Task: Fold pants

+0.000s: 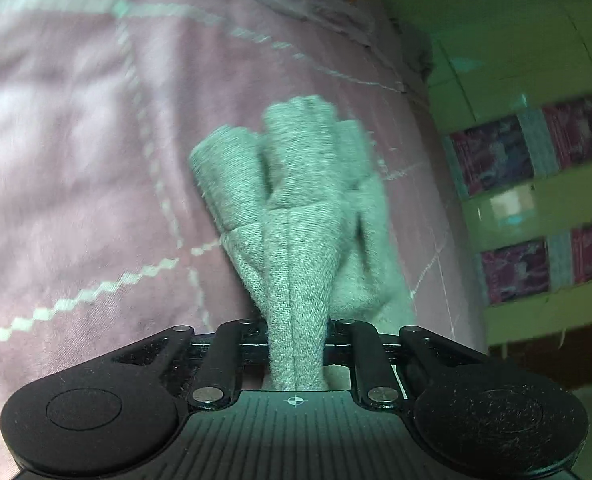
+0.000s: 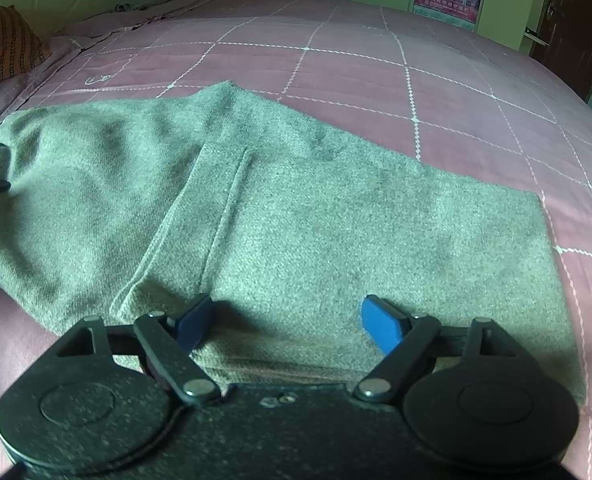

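the left gripper (image 1: pixel 296 344) is pinched tight on a bunched wad of the grey woven fabric pants (image 1: pixel 291 216), which rise ahead of its jaws off the pink quilted bedspread with white stitched grid (image 1: pixel 75 160). the right gripper (image 2: pixel 291 322) hangs spread, blue pads (image 2: pixel 382 322) just over the pants lying flat ahead of it, holding nothing. risk: the pinch takes several layers, so a pull may drag the whole garment crooked or slip; with the right side unpinned, the flat part may shift.
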Demonstrator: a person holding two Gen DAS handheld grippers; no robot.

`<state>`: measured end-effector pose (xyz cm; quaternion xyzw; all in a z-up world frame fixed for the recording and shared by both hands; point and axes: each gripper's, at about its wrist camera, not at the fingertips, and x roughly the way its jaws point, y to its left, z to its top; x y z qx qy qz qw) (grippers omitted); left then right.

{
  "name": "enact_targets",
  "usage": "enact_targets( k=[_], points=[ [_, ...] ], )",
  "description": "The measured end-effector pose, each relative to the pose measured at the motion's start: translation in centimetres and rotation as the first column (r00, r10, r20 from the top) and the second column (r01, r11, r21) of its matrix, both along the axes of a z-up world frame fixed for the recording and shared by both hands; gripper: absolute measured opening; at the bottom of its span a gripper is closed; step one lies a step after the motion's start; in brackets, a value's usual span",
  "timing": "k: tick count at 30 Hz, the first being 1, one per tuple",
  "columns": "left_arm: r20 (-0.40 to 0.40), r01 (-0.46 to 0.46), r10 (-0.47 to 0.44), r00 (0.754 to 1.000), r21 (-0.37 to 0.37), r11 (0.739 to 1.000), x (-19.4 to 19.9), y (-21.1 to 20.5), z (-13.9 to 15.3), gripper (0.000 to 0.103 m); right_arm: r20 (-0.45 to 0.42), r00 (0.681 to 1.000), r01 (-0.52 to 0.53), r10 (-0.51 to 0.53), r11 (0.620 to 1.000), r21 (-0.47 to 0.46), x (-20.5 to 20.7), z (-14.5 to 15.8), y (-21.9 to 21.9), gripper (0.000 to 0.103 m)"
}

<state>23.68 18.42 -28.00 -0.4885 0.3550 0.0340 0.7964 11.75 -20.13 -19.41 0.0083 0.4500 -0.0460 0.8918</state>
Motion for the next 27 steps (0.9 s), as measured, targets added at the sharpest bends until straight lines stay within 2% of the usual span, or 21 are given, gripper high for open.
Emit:
enact_targets(
  k=[2, 3, 4, 5, 7, 8, 9, 11, 13, 15, 18, 21, 22, 23, 24, 25, 27],
  points=[
    [0.047, 0.045, -0.048, 0.998, 0.064, 0.997, 0.2, -0.6, 2.4, 0.016, 0.005, 1.0, 0.009, -0.009, 1.0, -0.015, 0.1, 0.2, 0.1, 0.082],
    [0.073, 0.071, -0.079, 0.994, 0.108, 0.992, 0.3, -1.2, 3.7, 0.016, 0.001, 1.0, 0.004, -0.004, 1.0, -0.017, 0.2, 0.5, 0.1, 0.078],
    [0.101, 0.099, -0.114, 0.988, 0.149, 0.984, 0.5, -1.9, 5.1, 0.016, 0.005, 1.0, -0.005, 0.005, 1.0, -0.023, 0.3, 0.9, 0.1, 0.067],
    [0.129, 0.124, -0.151, 0.98, 0.194, 0.973, 0.5, -2.8, 6.5, 0.016, 0.022, 1.0, -0.01, 0.011, 1.0, -0.03, 0.3, 1.4, 0.1, 0.064],
    [0.187, 0.187, -0.252, 0.949, 0.308, 0.933, 0.8, -5.3, 9.5, 0.015, 0.062, 0.998, 0.014, -0.013, 1.0, -0.027, 0.2, 2.4, -0.3, 0.065],
    [0.208, 0.218, -0.306, 0.929, 0.36, 0.907, 0.8, -6.8, 10.9, 0.015, 0.051, 0.998, 0.021, -0.02, 0.999, -0.029, 0.3, 2.2, -0.5, 0.066],
    [0.223, 0.248, -0.358, 0.907, 0.405, 0.88, 0.8, -8.3, 12.1, 0.015, -0.01, 1.0, 0.011, -0.011, 0.999, -0.039, 0.7, 1.2, -0.5, 0.07],
    [0.243, 0.303, -0.457, 0.856, 0.479, 0.824, 0.8, -11.6, 14.1, 0.015, -0.036, 0.999, -0.035, 0.034, 0.998, -0.055, 0.9, 0.7, -0.4, 0.07],
    [0.237, 0.359, -0.563, 0.792, 0.566, 0.742, 0.6, -15.6, 15.7, 0.015, -0.036, 0.999, -0.015, 0.015, 1.0, 0.005, 0.9, 1.6, -1.4, 0.065],
    [0.21, 0.429, -0.667, 0.714, 0.622, 0.655, 0.2, -19.5, 16.4, 0.016, 0.021, 0.998, 0.054, -0.055, 0.998, 0.041, -0.1, 2.9, -3.3, 0.068],
    [0.118, 0.54, -0.801, 0.587, 0.68, 0.496, -0.6, -26.3, 15.4, 0.016, 0.042, 0.992, 0.115, -0.12, 0.987, 0.109, -1.8, 3.9, -6.3, 0.074],
    [-0.048, 0.632, -0.872, 0.487, 0.709, 0.314, -1.4, -32.8, 12.5, 0.016, 0.04, 0.984, 0.167, -0.173, 0.977, 0.129, -3.6, 4.2, -9.2, 0.074],
    [-0.108, 0.643, -0.875, 0.471, 0.721, 0.257, -2.0, -34.5, 11.4, 0.017, 0.033, 0.98, 0.188, -0.194, 0.972, 0.138, -4.2, 4.2, -10.2, 0.074],
    [-0.148, 0.638, -0.874, 0.462, 0.74, 0.212, -2.5, -35.8, 10.8, 0.019, 0.026, 0.976, 0.21, -0.216, 0.965, 0.156, -5.0, 4.1, -11.3, 0.074],
    [-0.17, 0.626, -0.87, 0.462, 0.757, 0.184, -3.0, -36.8, 10.6, 0.023, 0.024, 0.972, 0.227, -0.235, 0.957, 0.179, -5.6, 4.0, -12.3, 0.074],
    [-0.181, 0.614, -0.864, 0.47, 0.77, 0.173, -3.3, -37.5, 10.7, 0.024, 0.025, 0.969, 0.237, -0.247, 0.95, 0.202, -6.2, 4.0, -13.1, 0.074],
    [-0.174, 0.591, -0.859, 0.482, 0.788, 0.172, -4.4, -38.1, 11.5, 0.025, 0.035, 0.966, 0.241, -0.257, 0.94, 0.242, -7.2, 4.2, -14.1, 0.075]
  ],
)
